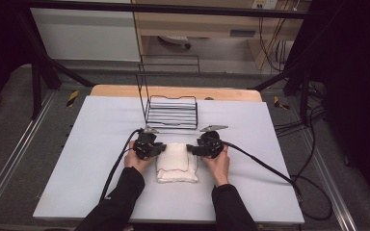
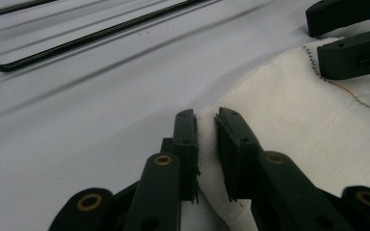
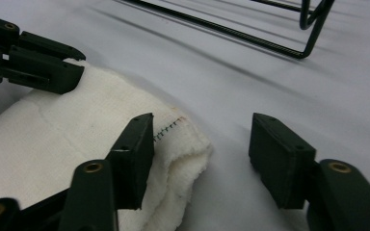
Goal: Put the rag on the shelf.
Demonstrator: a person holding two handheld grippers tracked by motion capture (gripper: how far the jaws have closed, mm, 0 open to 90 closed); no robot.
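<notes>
The towel [image 1: 177,162] lies folded at the high view's centre. Its corner is pinched by the left gripper [image 2: 206,126]. The right gripper [image 3: 201,144], jaws apart around the opposite corner, should be closed squarely on all layers.

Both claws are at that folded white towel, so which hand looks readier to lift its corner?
Left, probably. The left gripper is already pinched on the towel edge, cloth bunched between its pads. The right gripper has its jaws apart around the other corner, one pad touching the cloth, the other over bare table, so it must close first.
</notes>
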